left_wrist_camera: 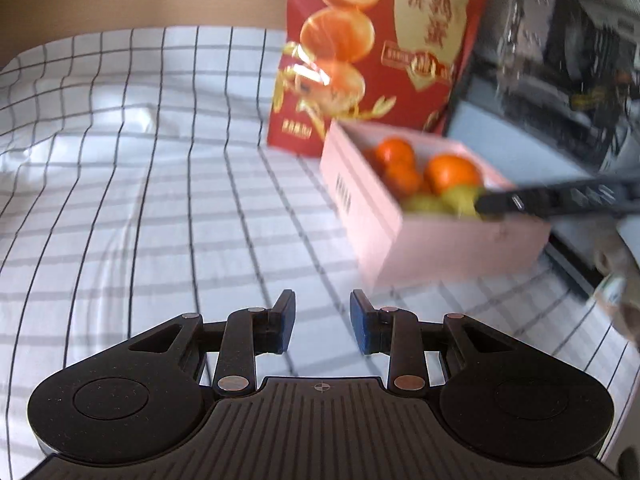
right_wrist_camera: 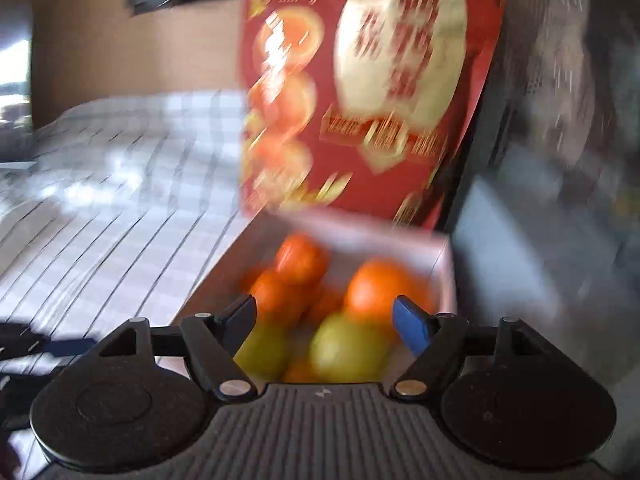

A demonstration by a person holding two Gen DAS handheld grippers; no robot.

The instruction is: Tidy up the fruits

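Hovering right tool (right_wrist_camera: 324, 320) released over pink box (left_wrist_camera: 360, 200) of fruits (right_wrist_camera: 372, 284), left tool (left_wrist_camera: 323, 322) released.

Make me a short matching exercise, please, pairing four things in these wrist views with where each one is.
Things:
1. oranges
2. red bag
3. left gripper
4. right gripper

Places:
A. standing behind the pink box
B. open over the bare checked cloth
C. lying in the box with green fruit
D. open just above the box's fruit

Pairs: 1-C, 2-A, 3-B, 4-D
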